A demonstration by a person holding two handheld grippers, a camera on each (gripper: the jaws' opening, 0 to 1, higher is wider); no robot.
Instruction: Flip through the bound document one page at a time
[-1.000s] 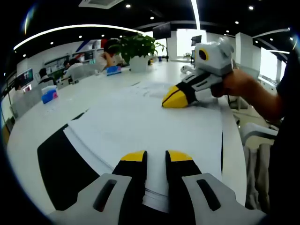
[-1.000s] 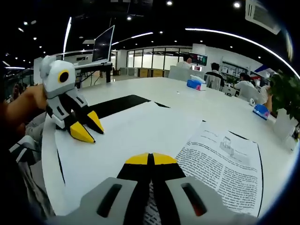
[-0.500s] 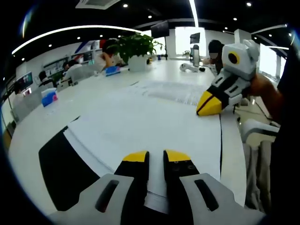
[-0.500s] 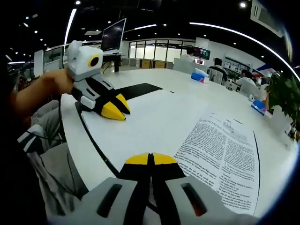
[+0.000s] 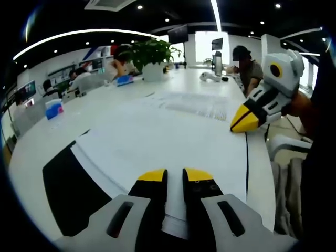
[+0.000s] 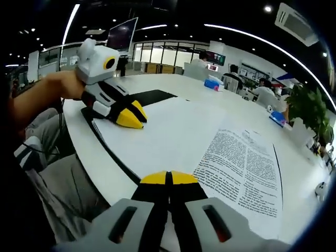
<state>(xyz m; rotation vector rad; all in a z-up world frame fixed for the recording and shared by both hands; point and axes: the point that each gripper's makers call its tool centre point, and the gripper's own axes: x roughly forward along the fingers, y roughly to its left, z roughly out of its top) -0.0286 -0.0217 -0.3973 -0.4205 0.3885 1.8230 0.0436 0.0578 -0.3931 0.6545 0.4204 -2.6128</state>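
Observation:
The bound document [image 5: 157, 136] lies open on the white table [image 5: 47, 131], with a blank page [image 6: 173, 131] beside a printed page [image 6: 244, 168] and a black cover [image 5: 65, 181] beneath. My left gripper [image 5: 175, 175] rests its yellow tips on the document's near edge, jaws a narrow gap apart with paper showing between them. The left gripper [image 6: 131, 116] shows from the right gripper view on the blank page's corner, held by a hand. My right gripper [image 6: 169, 178] is shut and empty near the table's rim. The right gripper [image 5: 245, 119] hovers by the document's right edge.
A potted plant [image 5: 152, 52], blue tissue boxes [image 5: 55, 106] and seated people stand at the table's far side. A monitor [image 6: 122, 37] rises behind the left gripper. The person's legs [image 6: 58, 178] and a chair [image 5: 286, 149] sit just off the table's rim.
The right gripper has drawn back from the middle of the page to the document's edge by the table rim. The left gripper has stayed in place on the document.

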